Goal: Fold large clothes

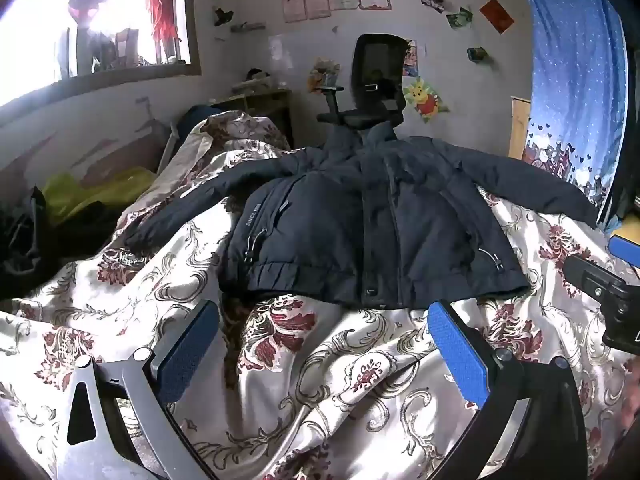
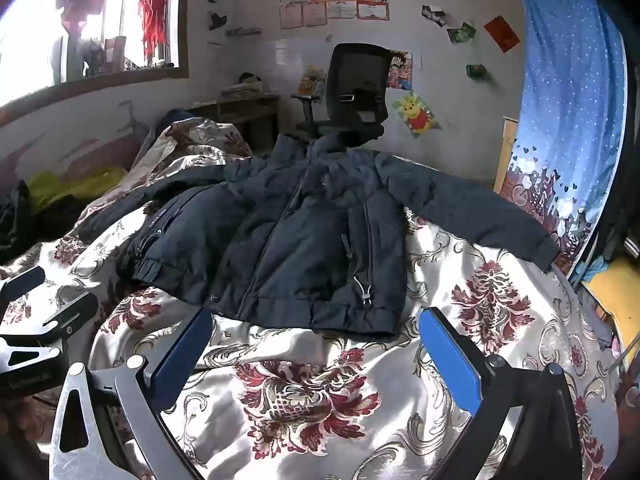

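On floral bedspread (image 1: 328,364), navy jacket (image 1: 360,220) lies flat (sleeves out); both grippers' fingers spread wide, holding nothing.

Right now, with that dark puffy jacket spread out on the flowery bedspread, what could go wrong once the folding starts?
1. The dark navy padded jacket is thick, so folds may spring back open.
2. The glossy floral bedspread lies rumpled beneath it; the open right gripper or left gripper could pinch bedspread along with the hem.
3. The right sleeve reaches the bed's edge and might slide off.
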A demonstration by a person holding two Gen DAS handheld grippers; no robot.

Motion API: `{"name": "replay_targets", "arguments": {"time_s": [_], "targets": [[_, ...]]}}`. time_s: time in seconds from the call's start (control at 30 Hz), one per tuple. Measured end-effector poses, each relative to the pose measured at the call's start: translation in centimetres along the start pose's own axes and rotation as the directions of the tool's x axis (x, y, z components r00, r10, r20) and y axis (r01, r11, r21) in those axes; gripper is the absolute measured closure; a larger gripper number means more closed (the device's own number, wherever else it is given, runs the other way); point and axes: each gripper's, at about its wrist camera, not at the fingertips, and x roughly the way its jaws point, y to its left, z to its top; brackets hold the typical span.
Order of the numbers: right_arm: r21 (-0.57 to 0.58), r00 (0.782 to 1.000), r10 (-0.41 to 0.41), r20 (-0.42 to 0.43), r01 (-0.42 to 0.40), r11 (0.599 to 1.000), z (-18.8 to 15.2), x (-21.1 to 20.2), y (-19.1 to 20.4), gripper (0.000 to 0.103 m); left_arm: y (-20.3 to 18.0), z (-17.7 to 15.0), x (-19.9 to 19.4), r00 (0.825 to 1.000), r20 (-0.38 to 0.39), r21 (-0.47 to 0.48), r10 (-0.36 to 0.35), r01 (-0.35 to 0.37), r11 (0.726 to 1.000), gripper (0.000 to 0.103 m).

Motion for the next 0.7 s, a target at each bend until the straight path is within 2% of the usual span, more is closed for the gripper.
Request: {"name": "replay_targets", "arguments": {"time_s": [0.2, 0.23, 0.7], "targets": [[-0.002, 1.000, -0.001, -0.001, 0.001, 1.000, -0.05, 0.06, 0.00, 0.000, 0.78, 0.03, 0.28, 1.000, -0.004, -0.011, 0.003, -0.003, 1.000, 0.001], [-0.002, 1.000, -0.002, -0.001, 0.002, 1.000, -0.07, 0.07, 0.01, 0.000, -0.10, 0.00, -0.04, 1.000, 0.004, 0.013, 0.006, -0.006, 1.000, 0.001], [0.001, 1.000, 0.000, -0.004, 0.000, 1.000, -0.07, 0.11, -0.12, 0.000, 0.01, 0.05, -0.04, 1.000, 0.004, 0.013, 0.011, -0.011, 1.000, 0.001]]}}
